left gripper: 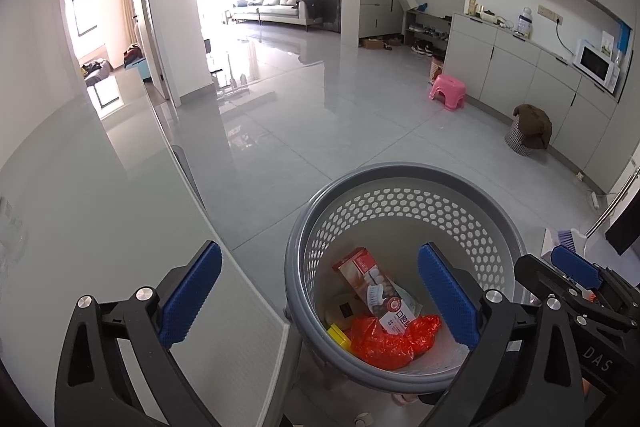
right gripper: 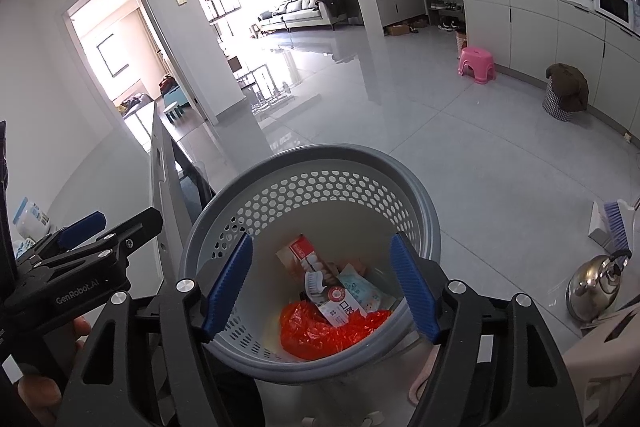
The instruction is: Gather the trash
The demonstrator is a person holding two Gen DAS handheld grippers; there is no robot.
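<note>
A grey perforated trash basket point(left gripper: 400, 173) stands on the floor beside the table edge; it also shows in the right wrist view point(right gripper: 320, 151). Inside lie a toothpaste box point(left gripper: 370, 287), a crumpled red plastic bag point(left gripper: 384, 341), a yellow piece point(left gripper: 338, 335) and a pale wrapper point(right gripper: 360, 287). My left gripper point(left gripper: 320, 291) is open and empty, above the basket's left rim and the table edge. My right gripper point(right gripper: 324, 283) is open and empty, directly above the basket's mouth. The right gripper also shows at the right of the left wrist view point(left gripper: 576, 267).
A white table point(left gripper: 100, 227) lies at the left. A pink stool point(left gripper: 448, 91), a checked basket with brown cloth point(left gripper: 528, 127) and cabinets point(left gripper: 540, 75) stand at the right. A steel kettle point(right gripper: 592, 287) and a brush point(right gripper: 616, 223) sit near the right.
</note>
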